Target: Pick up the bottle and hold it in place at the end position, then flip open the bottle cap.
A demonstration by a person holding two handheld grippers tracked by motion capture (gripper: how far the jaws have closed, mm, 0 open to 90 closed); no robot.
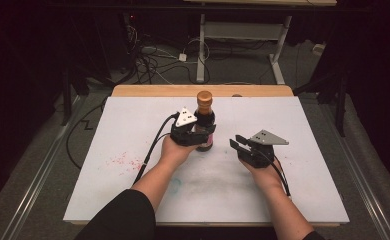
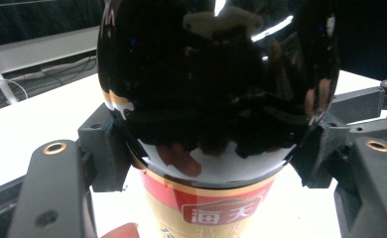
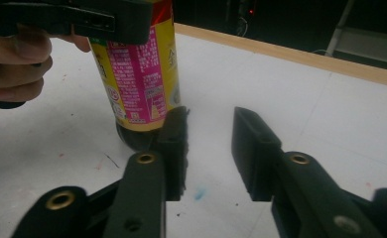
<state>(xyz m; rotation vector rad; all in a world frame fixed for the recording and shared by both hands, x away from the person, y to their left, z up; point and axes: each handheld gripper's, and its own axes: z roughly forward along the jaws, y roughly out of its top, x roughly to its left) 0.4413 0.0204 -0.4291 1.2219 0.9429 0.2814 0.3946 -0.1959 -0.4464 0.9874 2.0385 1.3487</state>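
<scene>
A dark sauce bottle (image 1: 205,120) with a brown cap (image 1: 204,97) stands upright on the white tabletop (image 1: 293,165), near its far middle. My left gripper (image 1: 202,132) is shut on the bottle's body from the left. In the left gripper view the black glass (image 2: 216,74) sits between both pads (image 2: 107,148), above a red and gold label. My right gripper (image 1: 237,142) hovers to the bottle's right and points at it, a short way off. In the right gripper view its jaws (image 3: 209,144) stand apart with nothing between them, and the bottle's yellow and pink label (image 3: 142,74) is just ahead on the left.
Red speckles (image 1: 125,161) and a faint blue smudge (image 1: 176,184) mark the near left of the tabletop. A wooden strip (image 1: 148,90) runs along the far edge. Beyond it are cables (image 1: 148,60) on the floor and a white desk frame (image 1: 243,35).
</scene>
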